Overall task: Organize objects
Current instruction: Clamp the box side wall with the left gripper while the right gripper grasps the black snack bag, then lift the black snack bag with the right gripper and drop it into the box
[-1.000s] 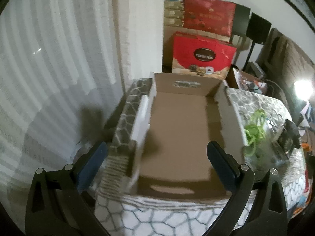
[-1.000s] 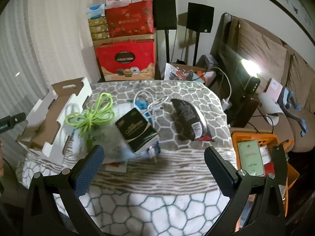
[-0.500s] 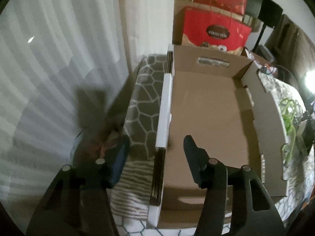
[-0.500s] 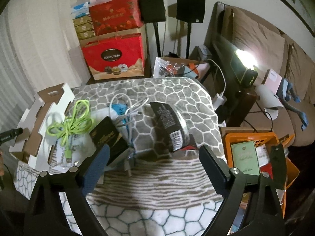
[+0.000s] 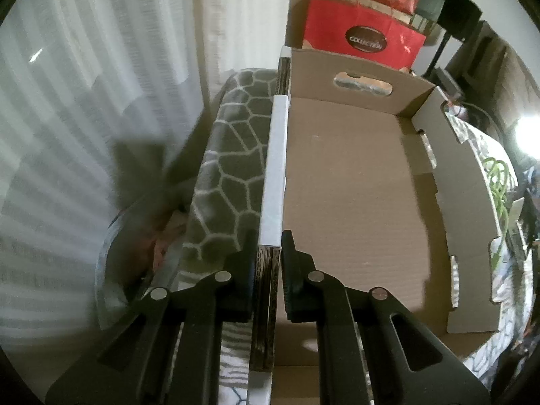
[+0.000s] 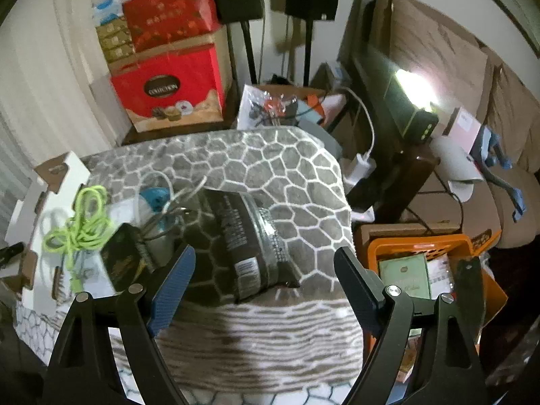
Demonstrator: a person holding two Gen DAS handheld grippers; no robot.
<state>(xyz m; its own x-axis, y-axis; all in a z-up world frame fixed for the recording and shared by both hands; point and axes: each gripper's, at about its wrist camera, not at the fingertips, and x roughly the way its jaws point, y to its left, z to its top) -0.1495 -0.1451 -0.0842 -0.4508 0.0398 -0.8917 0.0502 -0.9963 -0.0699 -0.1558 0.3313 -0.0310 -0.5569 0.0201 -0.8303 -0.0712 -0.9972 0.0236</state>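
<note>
The left gripper (image 5: 268, 263) has just clamped onto the cardboard tray's (image 5: 351, 189) near side wall. The right gripper (image 6: 265, 273), its jaws wide and narrowing around nothing, hovers above the blanket (image 6: 290, 168); a dark pouch (image 6: 249, 239) lies at twelve o'clock, a green cable (image 6: 84, 222) at ten.

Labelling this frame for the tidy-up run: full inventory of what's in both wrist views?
cardboard tray: 1, brown inside, white outside, empty, at the blanket's edge by the curtain
blanket: 1, grey with white honeycomb lines, covers the table
green cord: 1, lime, bundled beside the tray
dark box: 1, black with gold print, beside the cord
dark pouch: 1, black, mid-blanket
white cable: 1, behind the dark box
red gift boxes: 2, stacked by the wall
orange basket: 1, beside the table
left gripper: jaws shut on the tray's side wall
right gripper: jaws open around the pouch, not touching
</note>
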